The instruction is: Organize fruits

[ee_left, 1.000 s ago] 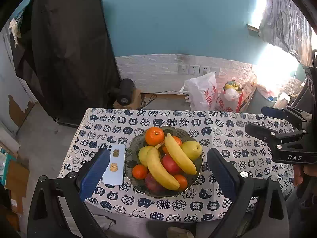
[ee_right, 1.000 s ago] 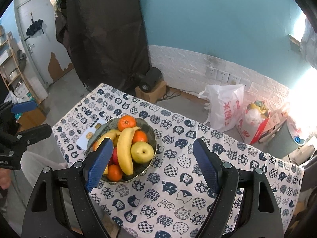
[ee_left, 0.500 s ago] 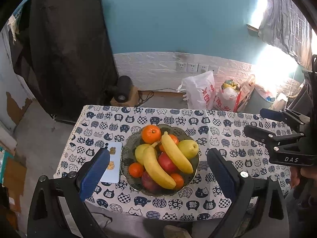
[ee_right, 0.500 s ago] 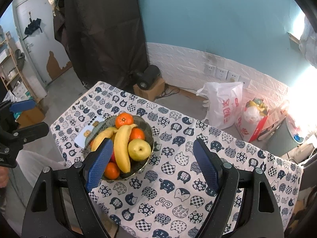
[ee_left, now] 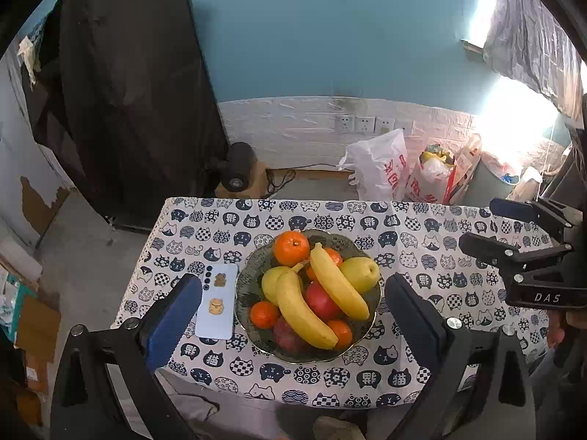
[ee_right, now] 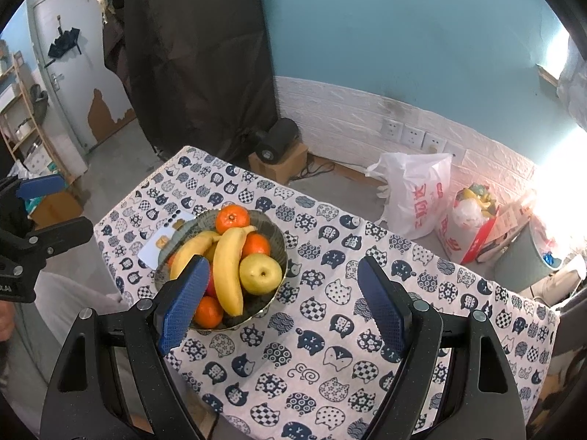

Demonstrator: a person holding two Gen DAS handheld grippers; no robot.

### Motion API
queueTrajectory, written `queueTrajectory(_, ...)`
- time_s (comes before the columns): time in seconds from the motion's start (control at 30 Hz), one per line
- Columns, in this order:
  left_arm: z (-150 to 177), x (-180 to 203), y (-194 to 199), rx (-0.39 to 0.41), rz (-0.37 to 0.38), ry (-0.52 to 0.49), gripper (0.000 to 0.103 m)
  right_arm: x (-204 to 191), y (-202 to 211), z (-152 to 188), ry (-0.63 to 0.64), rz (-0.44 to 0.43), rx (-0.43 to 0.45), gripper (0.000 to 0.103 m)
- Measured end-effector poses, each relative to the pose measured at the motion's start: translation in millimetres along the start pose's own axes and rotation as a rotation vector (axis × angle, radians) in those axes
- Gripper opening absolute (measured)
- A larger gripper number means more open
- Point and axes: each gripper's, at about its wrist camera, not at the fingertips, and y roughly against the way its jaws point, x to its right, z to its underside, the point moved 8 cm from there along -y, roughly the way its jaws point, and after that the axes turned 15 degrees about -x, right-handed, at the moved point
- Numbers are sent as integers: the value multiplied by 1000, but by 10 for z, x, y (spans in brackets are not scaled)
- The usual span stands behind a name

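While both the left gripper (ee_left: 293, 315) and right gripper (ee_right: 282, 304) hover spread wide and empty, the scalloped glassy bowl (ee_left: 253, 275) of smooth curved bananas (ee_left: 337, 286), dimpled oranges (ee_left: 291, 247) and pears (ee_left: 361, 273) sits on the cat-print cloth tabletop (ee_left: 422, 264), beside a flat pale phone (ee_left: 217, 306).

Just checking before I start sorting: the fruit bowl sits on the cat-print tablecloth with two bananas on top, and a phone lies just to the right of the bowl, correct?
Not quite. The phone lies just to the left of the fruit bowl, not the right, as the left wrist view shows. The rest holds: the bowl sits on the cat-print tablecloth with two bananas on top.
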Motion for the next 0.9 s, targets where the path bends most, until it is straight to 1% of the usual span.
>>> queueTrajectory(0.17,4,14,-11,-3,-15,-13,101,9,-2,-1,1,1,0,82)
queueTrajectory(0.33,12,12,-48,-24,7,-2,101,12,4,1,0,-1,-1,82)
queueTrajectory(0.9,39,34,-67,-33,17,-7,101,-4,6,10,0,-6,-4,82)
